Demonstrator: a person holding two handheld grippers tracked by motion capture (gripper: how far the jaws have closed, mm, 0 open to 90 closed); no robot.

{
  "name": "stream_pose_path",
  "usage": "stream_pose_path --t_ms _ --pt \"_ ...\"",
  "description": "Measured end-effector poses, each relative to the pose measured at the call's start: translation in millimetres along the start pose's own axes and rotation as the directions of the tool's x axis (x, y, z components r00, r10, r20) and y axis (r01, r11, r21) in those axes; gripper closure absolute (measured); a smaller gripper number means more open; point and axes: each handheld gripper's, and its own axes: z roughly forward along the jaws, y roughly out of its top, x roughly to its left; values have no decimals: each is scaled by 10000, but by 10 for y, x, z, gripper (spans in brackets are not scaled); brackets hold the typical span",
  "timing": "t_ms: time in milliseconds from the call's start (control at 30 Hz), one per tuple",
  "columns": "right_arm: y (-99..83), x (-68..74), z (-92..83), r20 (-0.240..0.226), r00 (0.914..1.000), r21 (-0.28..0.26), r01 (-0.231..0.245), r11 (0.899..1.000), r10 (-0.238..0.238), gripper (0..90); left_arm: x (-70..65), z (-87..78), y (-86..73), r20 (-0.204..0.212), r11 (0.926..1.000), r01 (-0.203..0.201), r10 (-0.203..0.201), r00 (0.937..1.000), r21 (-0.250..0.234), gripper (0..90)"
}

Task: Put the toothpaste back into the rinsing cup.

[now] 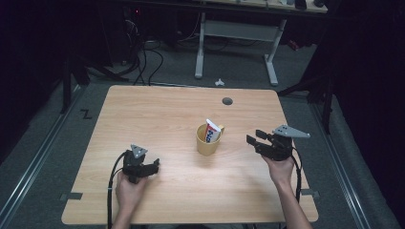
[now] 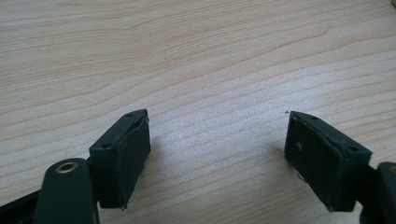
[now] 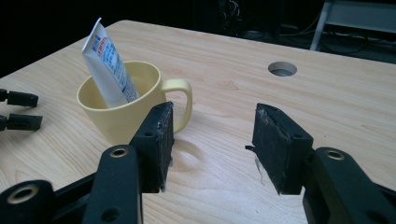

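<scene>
A yellow mug (image 1: 208, 140) stands near the middle of the wooden table (image 1: 157, 114), its handle (image 3: 180, 100) toward the right gripper. A white toothpaste tube (image 1: 212, 130) leans upright inside it, also clear in the right gripper view (image 3: 107, 65). My right gripper (image 1: 256, 140) hovers open just right of the mug with nothing between its jaws (image 3: 212, 144). My left gripper (image 1: 154, 167) rests low over the table at the front left, open and empty (image 2: 217, 154), with bare wood between its pads.
A round cable hole (image 1: 227, 101) sits at the table's far side. Beyond the table are a white desk frame (image 1: 236, 33) and cables on the grey floor. The left gripper's jaw tips (image 3: 18, 109) show at the left edge of the right gripper view.
</scene>
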Motion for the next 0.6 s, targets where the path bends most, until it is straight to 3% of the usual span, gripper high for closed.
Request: stream_pose_path --t_ms 600 --pt "-120 -92 20 220 9995 126 -238 9996 235 484 0 0 0 0 10000 -3 3 10000 0 228"
